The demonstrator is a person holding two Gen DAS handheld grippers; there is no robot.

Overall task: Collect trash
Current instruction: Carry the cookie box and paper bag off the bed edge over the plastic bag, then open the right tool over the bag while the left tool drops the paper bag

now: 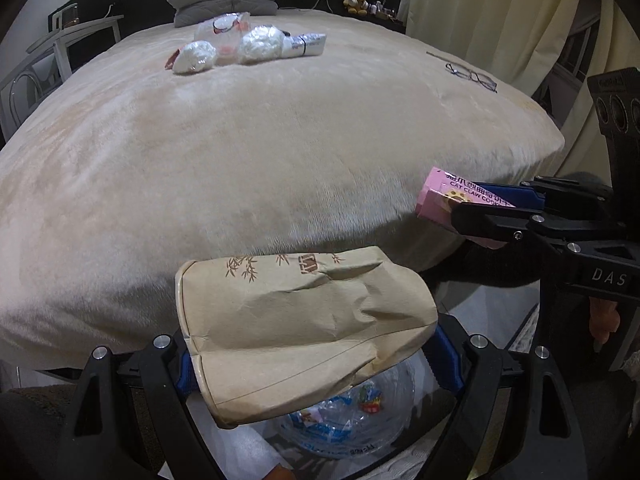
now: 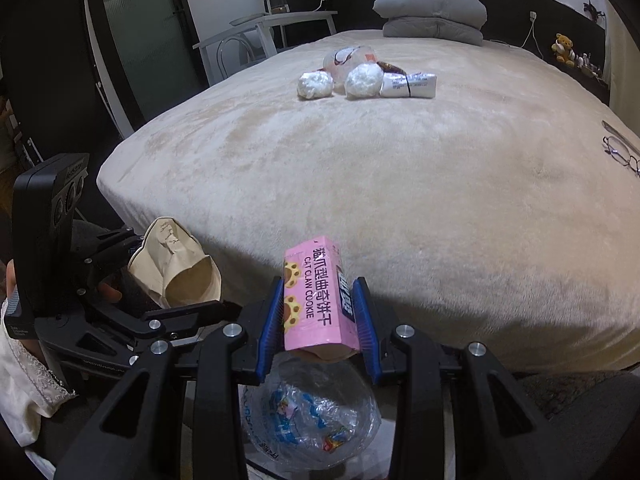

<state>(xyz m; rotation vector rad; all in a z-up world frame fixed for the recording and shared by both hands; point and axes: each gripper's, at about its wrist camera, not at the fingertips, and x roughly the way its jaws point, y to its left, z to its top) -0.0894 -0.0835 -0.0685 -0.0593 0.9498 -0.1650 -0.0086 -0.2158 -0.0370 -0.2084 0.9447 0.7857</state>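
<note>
My left gripper (image 1: 308, 356) is shut on a crumpled brown paper bag (image 1: 296, 320), held off the near edge of the bed; the bag also shows in the right wrist view (image 2: 176, 268). My right gripper (image 2: 318, 320) is shut on a pink cookie box (image 2: 316, 300), also seen in the left wrist view (image 1: 452, 200). Below both grippers is a clear plastic bag holding wrappers (image 2: 312, 412). More trash lies far up the bed: two white plastic wads (image 2: 316, 85) (image 2: 363, 80), a clear bag (image 2: 348, 58) and a white wrapped packet (image 2: 408, 85).
The beige bed (image 2: 400, 180) fills both views. Glasses (image 2: 622, 154) lie near its right edge. Folded grey bedding (image 2: 432, 16) sits at the head. A white table and chair (image 2: 264, 32) stand at the left, curtains (image 1: 500, 20) at the right.
</note>
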